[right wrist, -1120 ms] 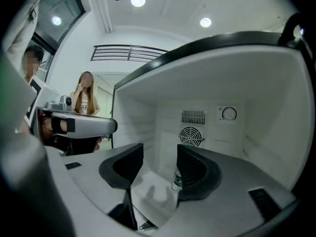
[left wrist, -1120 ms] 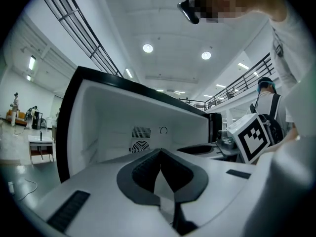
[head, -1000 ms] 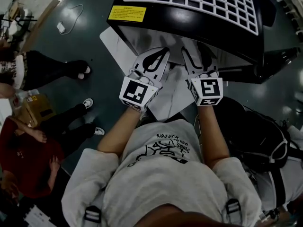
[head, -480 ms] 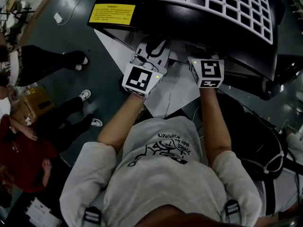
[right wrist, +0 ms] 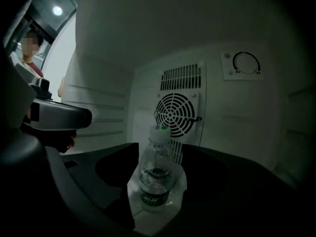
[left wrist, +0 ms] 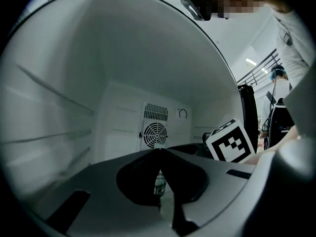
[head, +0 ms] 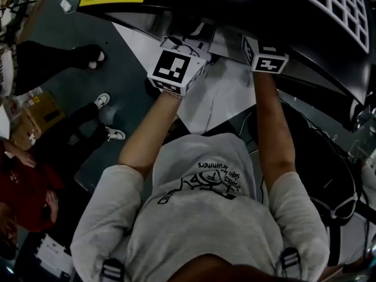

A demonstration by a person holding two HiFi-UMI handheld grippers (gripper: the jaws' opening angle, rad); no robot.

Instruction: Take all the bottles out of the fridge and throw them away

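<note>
Both tools have pushed deeper into the fridge (head: 247,4) than a second ago. The right tool (right wrist: 160,148), its jaws just spread wide, brackets the upright bottle (right wrist: 156,179) in front of the fan grille (right wrist: 177,113) without touching it. The left tool (left wrist: 159,150), facing the grille, is closed and empty.

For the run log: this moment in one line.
right hand-held gripper: jaws just been opening, bottle between, ungripped | left hand-held gripper: shut, empty | both inside fridge
</note>
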